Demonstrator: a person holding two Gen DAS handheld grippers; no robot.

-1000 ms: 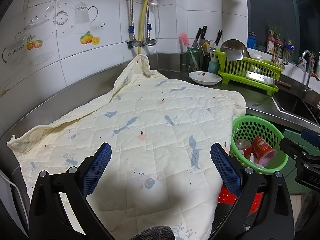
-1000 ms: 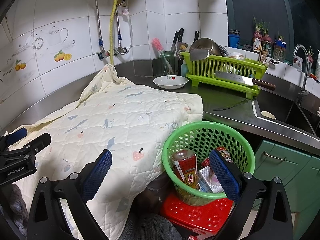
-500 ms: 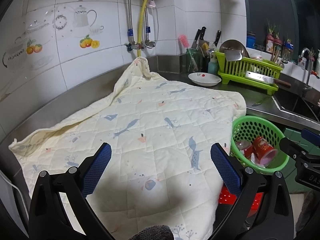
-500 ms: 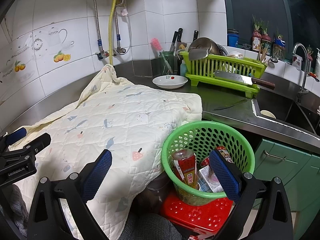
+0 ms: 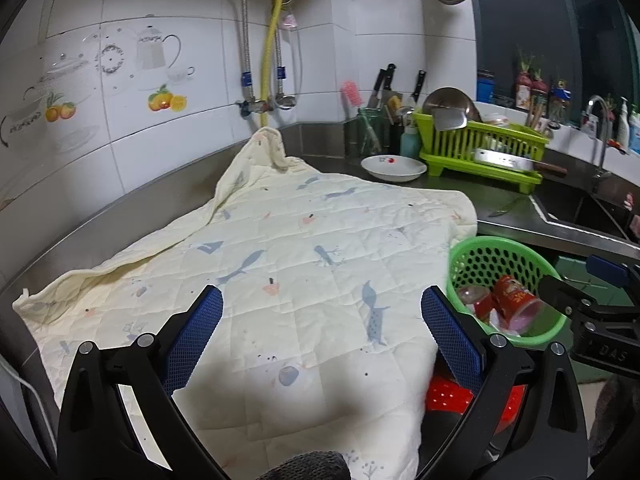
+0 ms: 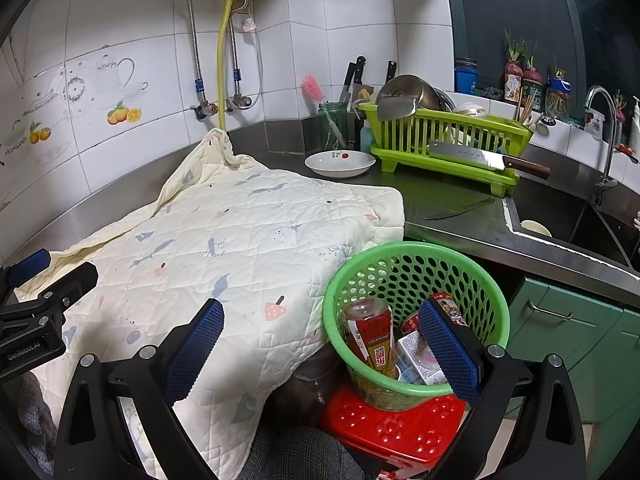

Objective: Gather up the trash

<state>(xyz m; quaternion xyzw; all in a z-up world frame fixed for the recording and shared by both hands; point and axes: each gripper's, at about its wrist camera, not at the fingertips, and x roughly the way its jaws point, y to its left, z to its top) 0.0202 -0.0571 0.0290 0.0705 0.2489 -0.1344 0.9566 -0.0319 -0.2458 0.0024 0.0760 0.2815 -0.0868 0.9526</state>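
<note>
A green perforated basket [image 6: 416, 264] [image 5: 480, 252] stands on a red stool [image 6: 396, 428] beside the counter. Inside it lie a red can [image 6: 370, 332], a second red can [image 5: 514, 300] and a small carton [image 6: 416, 356]. My right gripper [image 6: 320, 344] hangs open over the basket's near rim and the quilt's edge, nothing between its fingers. My left gripper [image 5: 320, 336] is open above the cream quilted cloth [image 5: 280, 264] with nothing in it. No loose trash shows on the cloth.
The steel counter [image 6: 460, 220] carries a white bowl [image 6: 340, 163], a green dish rack [image 6: 444, 140] with a cleaver [image 6: 480, 158], a small knife [image 6: 460, 210] and a utensil jar [image 6: 332, 124]. A sink [image 6: 568, 216] with a faucet lies right; green cabinets [image 6: 568, 328] sit below.
Both views have drifted only slightly; the grippers stay open and the trash in the basket has not moved.
</note>
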